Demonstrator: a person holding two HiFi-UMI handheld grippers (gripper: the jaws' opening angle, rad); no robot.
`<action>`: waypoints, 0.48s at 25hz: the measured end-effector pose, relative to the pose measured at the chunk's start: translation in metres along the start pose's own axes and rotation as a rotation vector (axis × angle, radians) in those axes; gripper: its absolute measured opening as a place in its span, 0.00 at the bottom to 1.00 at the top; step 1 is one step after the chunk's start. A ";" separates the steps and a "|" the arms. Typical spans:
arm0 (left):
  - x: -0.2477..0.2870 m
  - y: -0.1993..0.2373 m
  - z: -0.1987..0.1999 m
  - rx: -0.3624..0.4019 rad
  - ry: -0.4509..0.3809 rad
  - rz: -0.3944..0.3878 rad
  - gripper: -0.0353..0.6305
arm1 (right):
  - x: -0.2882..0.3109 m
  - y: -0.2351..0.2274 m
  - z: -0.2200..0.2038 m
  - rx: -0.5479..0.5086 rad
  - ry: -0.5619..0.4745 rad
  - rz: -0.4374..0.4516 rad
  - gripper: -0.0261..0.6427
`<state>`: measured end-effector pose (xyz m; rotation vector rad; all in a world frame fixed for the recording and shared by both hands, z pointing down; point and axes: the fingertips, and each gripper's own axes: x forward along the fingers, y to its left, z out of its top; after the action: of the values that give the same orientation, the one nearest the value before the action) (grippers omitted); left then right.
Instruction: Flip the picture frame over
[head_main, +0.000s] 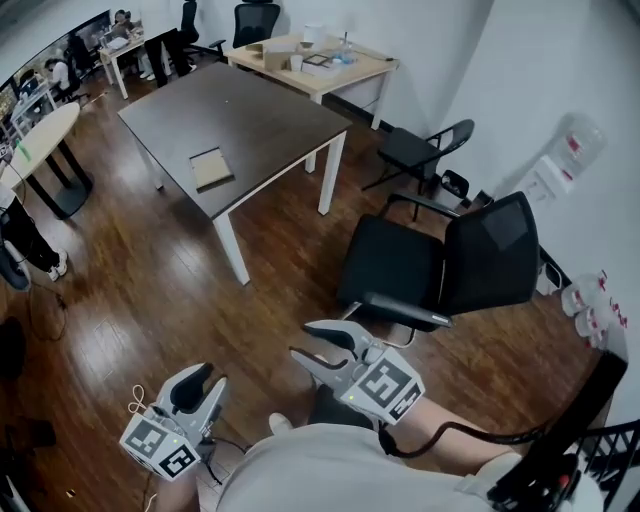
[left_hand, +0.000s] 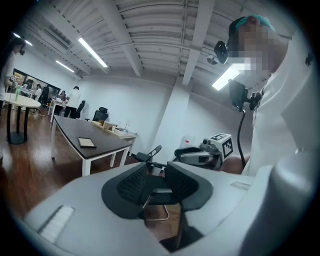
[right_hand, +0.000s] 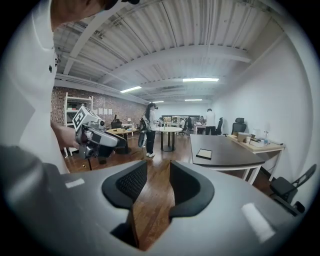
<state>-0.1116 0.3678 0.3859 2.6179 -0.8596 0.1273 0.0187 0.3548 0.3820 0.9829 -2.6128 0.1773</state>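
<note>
The picture frame (head_main: 211, 168) lies flat on a dark table (head_main: 260, 115), well ahead of me across the wooden floor. It also shows small in the left gripper view as the picture frame (left_hand: 87, 142) and in the right gripper view as the picture frame (right_hand: 204, 154). My left gripper (head_main: 205, 375) hangs low at the bottom left, jaws open with nothing between them (left_hand: 154, 177). Beside it, my right gripper (head_main: 303, 340) is also open and empty (right_hand: 152, 180). Both are far from the frame.
A black office chair (head_main: 440, 265) stands just ahead to the right. A black folding chair (head_main: 420, 150) sits by the wall. A light wooden table (head_main: 315, 60) with boxes is behind the dark one. People stand by tables at the far left (head_main: 25, 235).
</note>
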 end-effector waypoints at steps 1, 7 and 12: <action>-0.002 -0.002 -0.002 0.002 0.002 -0.010 0.25 | -0.001 0.005 0.000 -0.005 0.001 -0.004 0.26; -0.012 -0.006 -0.007 0.013 0.011 -0.048 0.25 | -0.003 0.027 0.001 -0.016 0.011 -0.023 0.25; -0.018 -0.009 -0.015 0.004 0.012 -0.052 0.24 | -0.008 0.034 -0.002 -0.020 0.021 -0.029 0.25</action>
<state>-0.1200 0.3898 0.3932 2.6379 -0.7877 0.1307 0.0025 0.3856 0.3815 1.0061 -2.5749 0.1529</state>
